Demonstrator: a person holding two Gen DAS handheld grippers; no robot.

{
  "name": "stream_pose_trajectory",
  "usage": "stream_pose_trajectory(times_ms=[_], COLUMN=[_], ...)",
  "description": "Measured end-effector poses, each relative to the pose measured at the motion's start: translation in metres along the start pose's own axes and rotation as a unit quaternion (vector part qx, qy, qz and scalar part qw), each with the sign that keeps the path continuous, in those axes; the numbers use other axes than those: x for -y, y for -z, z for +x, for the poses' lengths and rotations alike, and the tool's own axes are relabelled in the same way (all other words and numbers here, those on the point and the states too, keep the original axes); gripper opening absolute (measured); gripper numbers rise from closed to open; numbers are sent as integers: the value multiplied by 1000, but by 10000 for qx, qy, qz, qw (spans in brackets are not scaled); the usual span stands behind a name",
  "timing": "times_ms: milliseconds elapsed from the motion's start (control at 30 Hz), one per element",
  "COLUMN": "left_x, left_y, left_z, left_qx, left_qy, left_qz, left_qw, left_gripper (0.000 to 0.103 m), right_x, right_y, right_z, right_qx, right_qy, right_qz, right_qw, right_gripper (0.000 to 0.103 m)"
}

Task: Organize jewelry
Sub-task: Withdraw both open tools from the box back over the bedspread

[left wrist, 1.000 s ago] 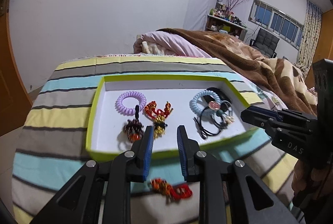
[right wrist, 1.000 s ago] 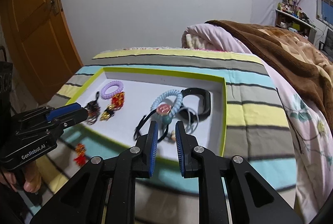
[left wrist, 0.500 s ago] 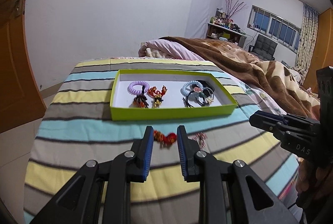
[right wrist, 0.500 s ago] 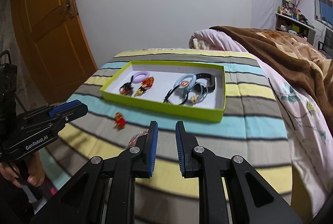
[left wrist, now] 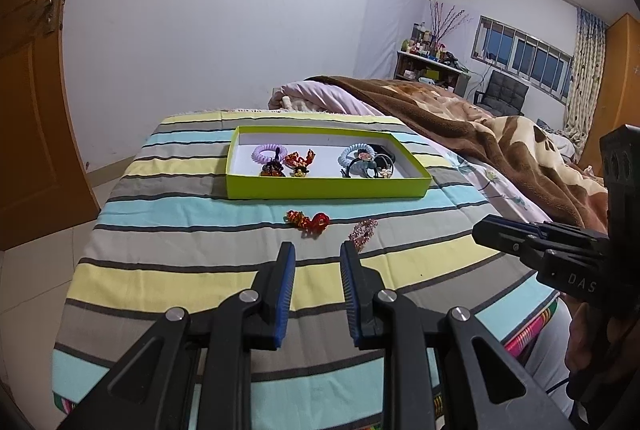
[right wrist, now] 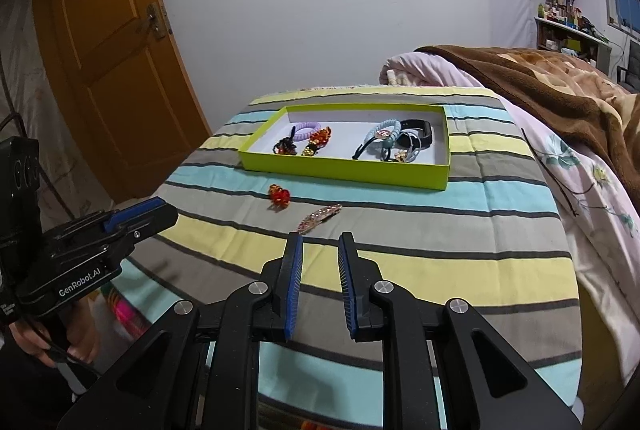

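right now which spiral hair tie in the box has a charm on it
The light blue spiral hair tie, right of the plain purple one; a round pink charm sits on it.

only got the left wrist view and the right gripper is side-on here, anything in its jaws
Observer: No. The right gripper has its jaws apart, nothing between them.
Operator: pink thing near my tips, what is it
Observer: A long glittery pink clip, flat on the striped cover, outside the green tray.
Operator: dark thing at the tray's far right?
Observer: A black band, curved open, lying inside the tray.
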State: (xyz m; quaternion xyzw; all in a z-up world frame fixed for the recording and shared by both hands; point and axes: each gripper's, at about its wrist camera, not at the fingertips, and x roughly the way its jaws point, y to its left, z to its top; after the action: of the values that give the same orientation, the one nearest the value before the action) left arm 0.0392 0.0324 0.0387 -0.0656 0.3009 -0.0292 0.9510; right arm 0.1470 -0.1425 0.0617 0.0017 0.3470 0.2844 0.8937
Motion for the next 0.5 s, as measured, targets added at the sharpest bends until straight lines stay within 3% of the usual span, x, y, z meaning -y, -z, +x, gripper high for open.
stream_pose_trajectory(times_ms=[500], left_x=[-3], left_y=[6], left_z=[0], left_qx=[7], left_qy=[-39], left_qz=[-98], left_qw=[9999], left_gripper=[24], right_x=[1], right_y=[5], right_z=[1], right_qx=[-13], right_qy=[-27], right_qz=[60], right_qw=[10000], right_gripper=[19])
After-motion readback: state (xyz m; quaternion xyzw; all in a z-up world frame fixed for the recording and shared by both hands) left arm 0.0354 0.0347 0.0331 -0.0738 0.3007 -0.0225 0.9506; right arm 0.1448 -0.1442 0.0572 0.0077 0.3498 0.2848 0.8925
